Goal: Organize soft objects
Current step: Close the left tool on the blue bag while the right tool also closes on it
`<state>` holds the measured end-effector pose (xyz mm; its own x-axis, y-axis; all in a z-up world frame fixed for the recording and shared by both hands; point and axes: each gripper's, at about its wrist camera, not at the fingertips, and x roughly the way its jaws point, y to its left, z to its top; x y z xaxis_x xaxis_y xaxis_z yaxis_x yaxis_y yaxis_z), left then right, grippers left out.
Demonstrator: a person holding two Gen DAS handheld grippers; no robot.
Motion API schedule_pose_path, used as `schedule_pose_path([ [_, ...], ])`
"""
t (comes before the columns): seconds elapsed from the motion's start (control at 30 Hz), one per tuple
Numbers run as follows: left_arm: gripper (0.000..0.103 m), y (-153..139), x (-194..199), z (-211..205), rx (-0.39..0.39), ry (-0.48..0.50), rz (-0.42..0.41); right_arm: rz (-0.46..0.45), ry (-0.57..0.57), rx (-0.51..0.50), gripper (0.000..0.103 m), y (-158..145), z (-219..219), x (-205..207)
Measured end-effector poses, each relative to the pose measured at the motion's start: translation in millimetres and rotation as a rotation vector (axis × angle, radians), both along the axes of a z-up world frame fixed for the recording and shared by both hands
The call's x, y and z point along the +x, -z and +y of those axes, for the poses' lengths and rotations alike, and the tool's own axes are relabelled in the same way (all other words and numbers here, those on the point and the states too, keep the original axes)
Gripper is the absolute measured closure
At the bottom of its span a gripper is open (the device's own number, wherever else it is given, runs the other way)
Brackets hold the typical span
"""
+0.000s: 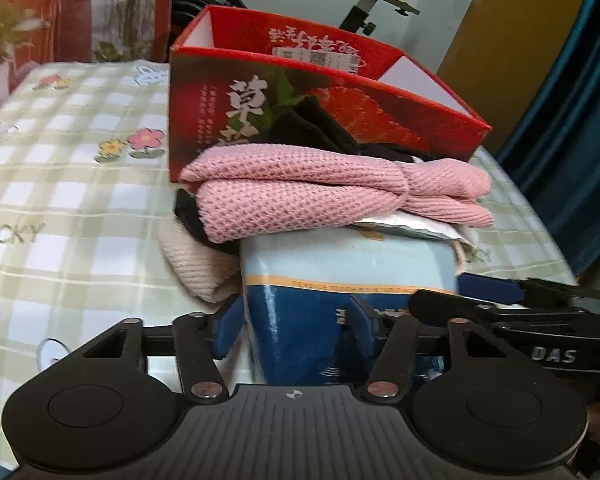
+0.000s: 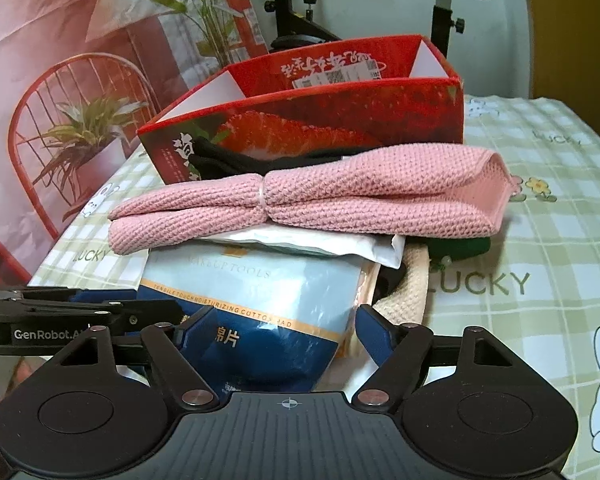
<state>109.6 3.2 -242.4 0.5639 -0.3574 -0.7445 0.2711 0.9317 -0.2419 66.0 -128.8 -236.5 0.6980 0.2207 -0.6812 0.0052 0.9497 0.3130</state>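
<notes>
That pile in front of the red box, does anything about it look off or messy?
Yes. The pink knit cloth lies loosely across a blue cotton pad packet instead of in the red box, with black fabric and a beige knit piece jumbled around it. Both grippers' fingers sit beside the packet.

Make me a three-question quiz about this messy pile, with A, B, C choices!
1. Where is the pink knitted cloth? A on the blue-and-white cotton pad packet B inside the red cardboard box C on the floor
2. What colour is the box? A green B red C yellow
3. What are both hand-held grippers doing? A hanging apart B closing on the packet C gripping the box

Answers: 1 A, cloth lies atop the packet. 2 B, red walls. 3 B, left hand-held gripper and right hand-held gripper squeeze the packet.
</notes>
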Motion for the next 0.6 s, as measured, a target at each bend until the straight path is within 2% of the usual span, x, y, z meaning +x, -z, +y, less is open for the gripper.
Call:
schedule_pose_path([
  [0.13, 0.047, 2, 0, -3, -0.010, -0.003, 0.003, -0.003, -0.006, 0.005, 0.032, 2, 1, 1],
  [0.43, 0.046, 9, 13, -5, -0.033, -0.018, 0.035, 0.020, 0.012, 0.016, 0.029, 11, -1, 5],
  [0.57, 0.046, 6, 11, -8, -0.036, 0.004, 0.029, 0.008, -0.001, 0.014, 0.034, 7, 0, 3],
  [0.6, 0.047, 5, 10, -8, -0.044, 0.008, 0.028, 0.002, -0.006, 0.019, 0.039, 5, 0, 1],
])
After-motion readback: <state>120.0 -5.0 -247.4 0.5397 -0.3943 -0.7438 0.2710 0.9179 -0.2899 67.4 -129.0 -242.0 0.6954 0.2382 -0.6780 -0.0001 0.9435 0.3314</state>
